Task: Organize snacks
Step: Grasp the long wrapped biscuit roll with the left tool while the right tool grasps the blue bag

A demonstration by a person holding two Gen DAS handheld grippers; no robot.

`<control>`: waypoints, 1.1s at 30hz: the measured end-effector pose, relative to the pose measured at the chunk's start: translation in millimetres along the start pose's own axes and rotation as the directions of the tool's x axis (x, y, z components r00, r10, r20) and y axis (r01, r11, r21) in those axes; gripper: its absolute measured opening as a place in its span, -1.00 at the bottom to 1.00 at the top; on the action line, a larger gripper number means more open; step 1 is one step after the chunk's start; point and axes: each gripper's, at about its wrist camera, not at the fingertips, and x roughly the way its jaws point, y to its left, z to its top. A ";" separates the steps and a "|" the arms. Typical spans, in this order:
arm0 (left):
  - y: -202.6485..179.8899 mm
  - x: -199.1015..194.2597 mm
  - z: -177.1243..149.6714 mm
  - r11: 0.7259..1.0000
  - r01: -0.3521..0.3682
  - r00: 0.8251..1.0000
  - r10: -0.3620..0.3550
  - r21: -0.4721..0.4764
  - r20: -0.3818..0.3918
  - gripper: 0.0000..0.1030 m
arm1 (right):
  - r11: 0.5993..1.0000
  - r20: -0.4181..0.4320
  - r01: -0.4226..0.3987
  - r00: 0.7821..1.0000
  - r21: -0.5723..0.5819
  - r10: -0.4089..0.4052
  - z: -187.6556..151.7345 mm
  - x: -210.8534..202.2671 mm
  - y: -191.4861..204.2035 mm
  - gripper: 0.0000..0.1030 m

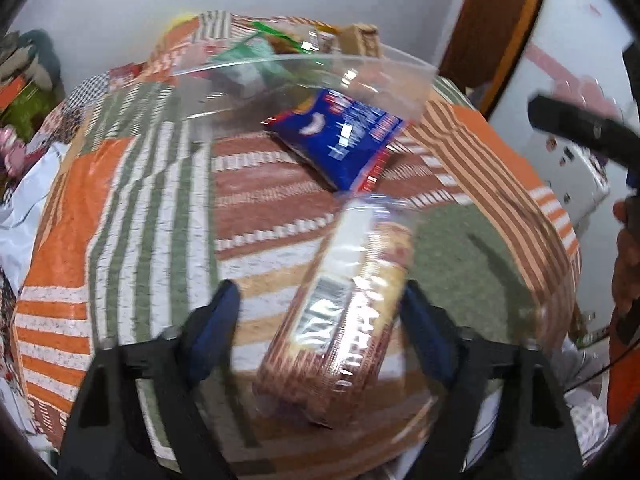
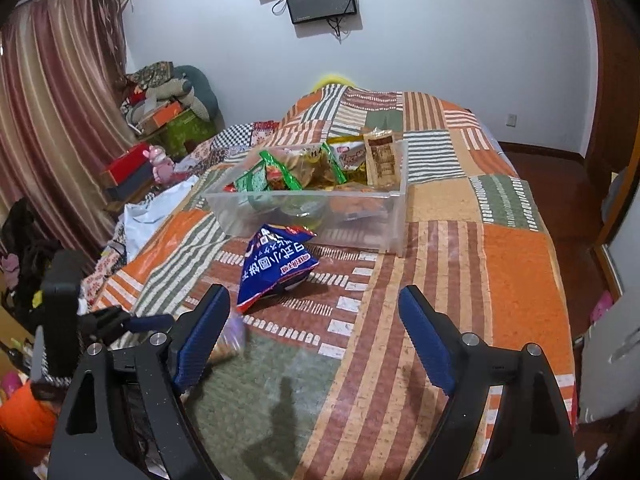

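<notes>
A long wafer packet in clear wrap lies on the patchwork bedspread, slanting between the fingers of my left gripper. The jaws stand open around it; the right pad is close to its edge and the left pad is well off it. Beyond it a blue snack bag rests in front of a clear plastic bin. In the right wrist view my right gripper hangs open and empty over the bedspread, just short of the blue snack bag. The clear bin holds several snack packets.
A hand and the other gripper's black body show at the right edge. Boxes and a soft toy are piled left of the bed near a curtain. A wooden floor lies to the right.
</notes>
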 end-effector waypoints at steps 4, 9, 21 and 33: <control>15.3 -6.6 -2.7 0.999 0.004 1.000 -0.003 -0.045 0.019 -0.12 | 1.000 -0.028 -0.017 0.999 -0.001 0.016 -0.3 13.5 4.4 0.64; 31.2 -8.9 -0.4 0.996 -0.018 0.999 0.022 -0.091 0.038 -0.12 | 0.999 -0.071 -0.042 0.997 -0.015 0.041 3.3 34.8 13.7 0.64; 61.8 12.0 24.9 0.985 -0.003 0.999 0.010 -0.170 0.042 -0.12 | 0.996 -0.144 -0.073 0.987 -0.041 0.067 27.4 89.5 29.4 0.64; 56.7 13.4 19.9 0.993 -0.023 0.997 0.031 -0.116 0.071 -0.12 | 0.995 -0.293 -0.058 0.956 -0.085 0.030 19.4 137.6 40.6 0.64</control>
